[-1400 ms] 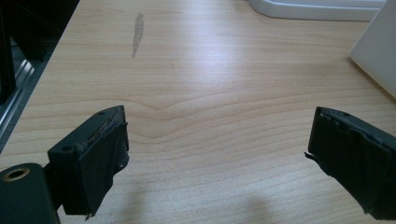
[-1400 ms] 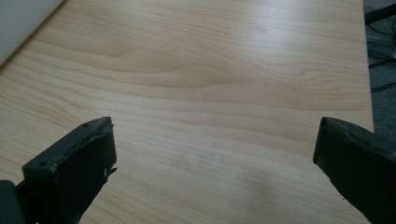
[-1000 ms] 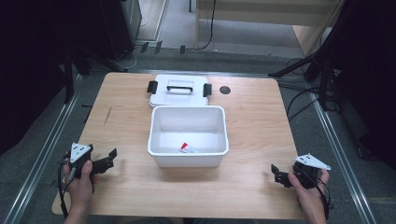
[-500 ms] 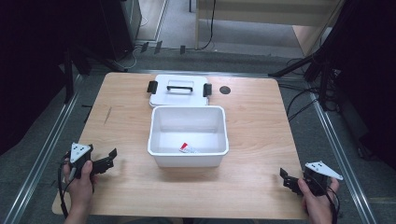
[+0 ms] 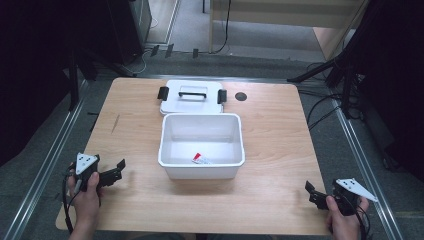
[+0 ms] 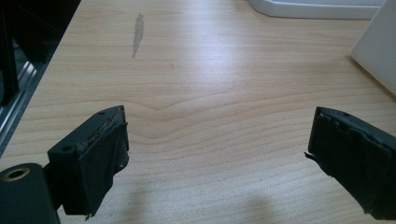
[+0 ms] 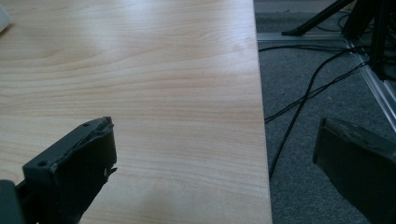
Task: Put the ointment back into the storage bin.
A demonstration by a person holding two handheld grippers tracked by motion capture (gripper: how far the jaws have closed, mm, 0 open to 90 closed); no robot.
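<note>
Frankly, nothing is in hand — my left hand-held gripper (image 5: 116, 171) and right hand-held gripper (image 5: 312, 192) sit apart-jawed, empty. Next probably means reaching for the bin (image 5: 201, 172) on the worktop (image 5: 280, 140).

I can't read any text, label, brand or number from here. The one candidate is a small red-and-white packet (image 5: 201, 158) lying on the floor of the white bin (image 5: 201, 170), toward its near wall; any print on it is too small and blurred for me to make out. The white lid (image 5: 192, 98) just behind the bin looks unmarked, and so does the wooden table (image 5: 280, 135) around it.
</note>
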